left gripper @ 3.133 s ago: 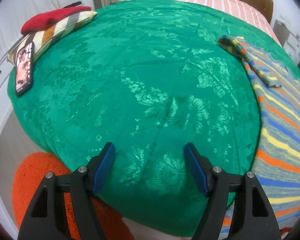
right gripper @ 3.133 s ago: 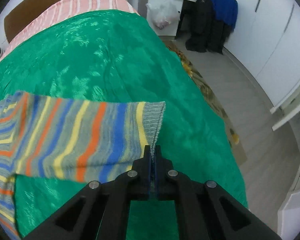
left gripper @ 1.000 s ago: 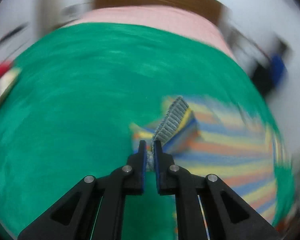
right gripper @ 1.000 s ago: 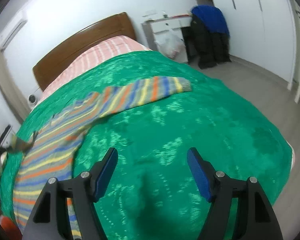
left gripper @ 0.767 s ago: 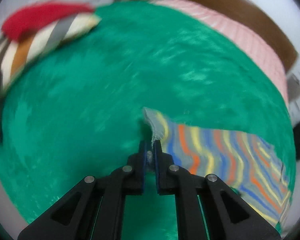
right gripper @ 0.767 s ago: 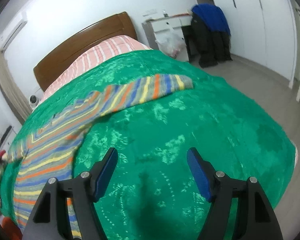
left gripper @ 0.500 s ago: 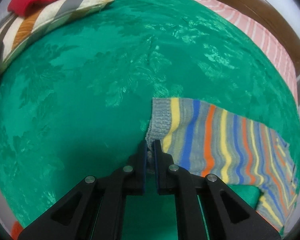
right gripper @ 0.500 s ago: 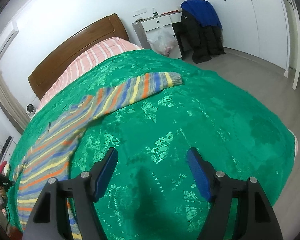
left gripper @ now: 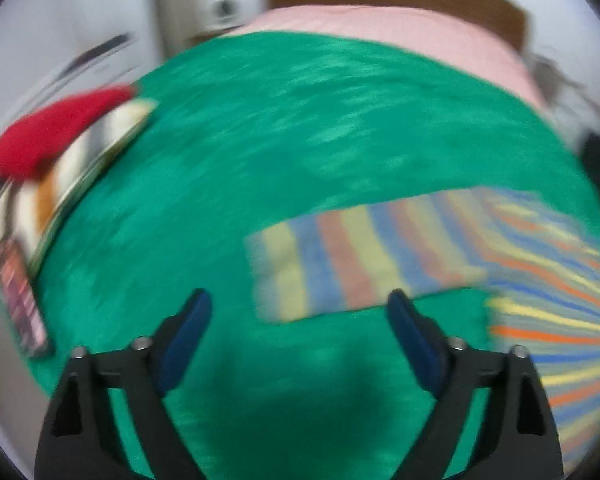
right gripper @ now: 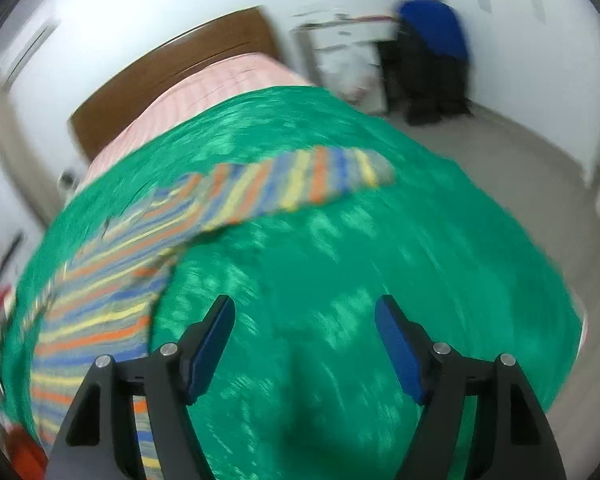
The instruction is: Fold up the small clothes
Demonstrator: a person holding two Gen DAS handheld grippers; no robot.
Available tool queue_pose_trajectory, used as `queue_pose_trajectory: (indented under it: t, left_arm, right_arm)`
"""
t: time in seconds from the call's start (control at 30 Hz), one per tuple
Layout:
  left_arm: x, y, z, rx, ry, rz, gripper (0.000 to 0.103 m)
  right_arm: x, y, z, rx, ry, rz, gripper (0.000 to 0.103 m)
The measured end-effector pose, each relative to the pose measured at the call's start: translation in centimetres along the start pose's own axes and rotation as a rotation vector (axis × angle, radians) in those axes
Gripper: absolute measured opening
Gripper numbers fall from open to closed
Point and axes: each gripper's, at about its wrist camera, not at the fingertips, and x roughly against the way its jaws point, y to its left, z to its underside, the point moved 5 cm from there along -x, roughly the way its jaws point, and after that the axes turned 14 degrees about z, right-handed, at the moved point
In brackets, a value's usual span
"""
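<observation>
A striped sweater [left gripper: 540, 264] in grey, blue, orange and yellow lies spread on the green bedspread [left gripper: 300, 128]. In the left wrist view its left sleeve [left gripper: 340, 264] lies flat, just beyond my left gripper [left gripper: 300, 320], which is open and empty above the bed. In the right wrist view the sweater body [right gripper: 100, 292] is at the left and its right sleeve [right gripper: 300, 180] stretches out to the right. My right gripper [right gripper: 304, 344] is open and empty, right of the sweater body and well short of that sleeve. Both views are motion-blurred.
A striped pillow [left gripper: 72, 176] with a red item [left gripper: 52, 132] on it and a phone [left gripper: 20, 300] lie at the bed's left edge. A wooden headboard [right gripper: 172, 76] is at the far end. A white dresser and dark hanging clothes [right gripper: 428, 52] stand right of the bed.
My left gripper was shut on the left sleeve's cuff and laid it out flat; it has now opened, let go and drawn back. My right gripper stayed open and shifted slightly.
</observation>
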Motion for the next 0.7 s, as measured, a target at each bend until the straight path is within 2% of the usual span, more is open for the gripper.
queue_pose_trajectory:
  t: [0.07, 0.13, 0.17, 0.2, 0.27, 0.37, 0.5, 0.6, 0.7]
  left_arm:
    - [-0.4, -3.7, -3.0, -0.058, 0.014, 0.153, 0.096]
    - [-1.9, -7.5, -5.7, -0.124, 0.041, 0.271, 0.098]
    - [-3.0, -9.4, -6.6, -0.164, 0.056, 0.298, 0.098]
    - [-5.3, -11.5, -7.8, -0.223, 0.084, 0.302, 0.098]
    - [-9.5, -13.9, -8.8, -0.299, 0.135, 0.262, 0.098]
    - [-15.1, -15.9, -8.8, -0.373, 0.218, 0.209, 0.096]
    - [-20.2, -16.0, -9.1, -0.427, 0.276, 0.119, 0.095]
    - [-21.6, -15.9, -9.3, -0.45, 0.294, 0.116, 0.095]
    - [-23.6, -16.4, -8.4, -0.513, 0.349, 0.098, 0.095]
  right_arm:
    - [0.9, 2.9, -3.6, 0.124, -0.037, -0.042, 0.073]
    - [1.7, 6.2, -7.4, 0.229, -0.085, -0.094, 0.085]
    - [1.7, 8.2, -9.5, 0.283, -0.102, -0.133, 0.089]
    - [1.4, 10.6, -11.9, 0.337, -0.106, -0.189, 0.092]
    - [-0.2, 14.1, -14.5, 0.407, -0.075, -0.272, 0.092]
    - [-5.4, 20.2, -17.5, 0.496, 0.032, -0.353, 0.092]
    - [-12.2, 26.2, -18.2, 0.602, 0.119, -0.352, 0.092]
    - [-17.4, 29.1, -17.3, 0.745, 0.174, -0.288, 0.092]
    - [-21.3, 30.7, -16.1, 0.806, 0.242, -0.254, 0.091]
